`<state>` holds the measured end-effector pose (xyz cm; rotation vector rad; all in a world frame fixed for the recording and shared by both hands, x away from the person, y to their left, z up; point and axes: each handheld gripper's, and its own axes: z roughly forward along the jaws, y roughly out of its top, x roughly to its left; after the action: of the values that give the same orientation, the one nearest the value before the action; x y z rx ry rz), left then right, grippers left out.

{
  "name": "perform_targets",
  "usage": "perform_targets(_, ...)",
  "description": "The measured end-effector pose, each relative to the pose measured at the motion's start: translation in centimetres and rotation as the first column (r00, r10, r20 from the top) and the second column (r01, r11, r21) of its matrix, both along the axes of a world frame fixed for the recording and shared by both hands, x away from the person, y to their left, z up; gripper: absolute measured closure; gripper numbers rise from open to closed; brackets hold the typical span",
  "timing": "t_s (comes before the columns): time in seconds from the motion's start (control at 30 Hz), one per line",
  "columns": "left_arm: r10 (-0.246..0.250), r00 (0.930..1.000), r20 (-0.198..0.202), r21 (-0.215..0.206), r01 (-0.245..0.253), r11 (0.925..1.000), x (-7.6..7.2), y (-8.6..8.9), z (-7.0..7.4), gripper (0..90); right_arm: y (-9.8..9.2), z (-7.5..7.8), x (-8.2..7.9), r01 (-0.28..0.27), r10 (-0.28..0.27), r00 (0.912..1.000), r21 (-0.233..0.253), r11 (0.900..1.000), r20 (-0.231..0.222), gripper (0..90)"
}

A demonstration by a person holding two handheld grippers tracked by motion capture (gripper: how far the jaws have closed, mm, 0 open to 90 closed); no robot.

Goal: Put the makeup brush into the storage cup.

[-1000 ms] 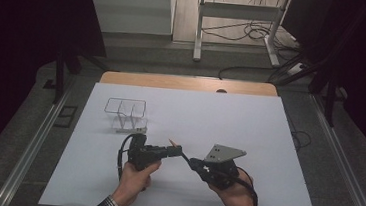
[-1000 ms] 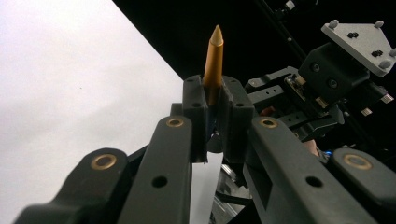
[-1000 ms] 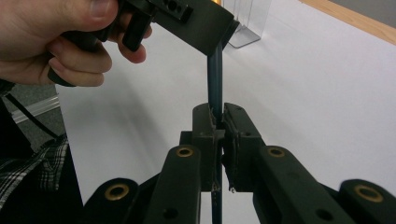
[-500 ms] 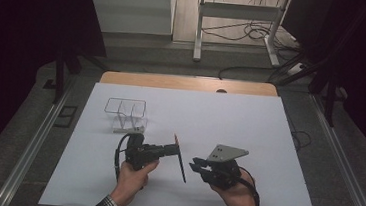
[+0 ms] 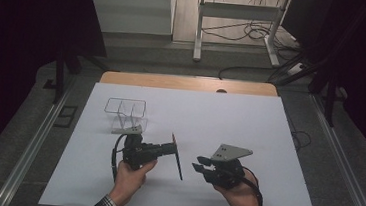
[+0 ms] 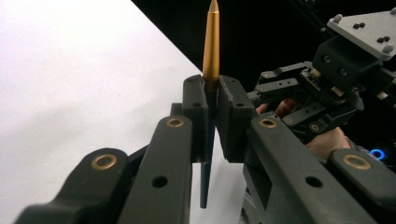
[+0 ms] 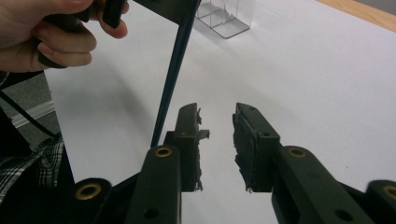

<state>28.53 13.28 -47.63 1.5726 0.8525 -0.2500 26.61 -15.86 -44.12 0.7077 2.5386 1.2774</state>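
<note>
Left gripper (image 6: 211,119) pinches a slim pen (image 6: 211,46) (tapered gold tip); right gripper (image 7: 217,140) gapes, pads frayed.

Left hand (image 5: 128,174) enters from the near edge of the worktop, forearm angled up and slightly right, wrapped around the left gripper (image 5: 173,147). Its fingers (image 6: 194,112) are pressed together on a thin stick-like item, pointing right toward the other hand. Right hand (image 5: 236,194) enters from the near edge, right of centre, cupping the right gripper (image 5: 201,164) from below. Its fingers (image 7: 189,135) stand apart with a clear gap, nothing between them, aimed left. Both grippers sit near each other, not touching.
</note>
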Motion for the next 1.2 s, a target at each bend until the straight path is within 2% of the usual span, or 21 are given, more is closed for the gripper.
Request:
perform_targets(0.37,0.019,0.9988,0.046,0.052,-0.022,0.9984,-0.3,0.3,0.5,83.2,-0.4,-0.2,0.1,0.012,-0.013,0.9998,-0.020,1.000,-0.016,60.8)
perform_targets(0.73,0.044,0.9977,0.052,0.071,-0.047,0.9963,-0.4,0.7,0.8,83.3,-1.0,-0.4,0.4,0.027,-0.028,0.9993,-0.034,0.999,-0.023,53.0)
perform_targets(1.03,0.058,0.9951,0.080,0.112,-0.067,0.9915,-0.7,1.0,1.1,83.3,-1.6,-0.5,0.5,0.039,-0.040,0.9986,-0.049,0.998,-0.034,46.5)
perform_targets(1.2,0.070,0.9935,0.089,0.121,-0.081,0.9893,-0.8,1.4,1.3,83.3,-2.1,-0.5,0.5,0.047,-0.049,0.9981,-0.054,0.997,-0.036,42.6)
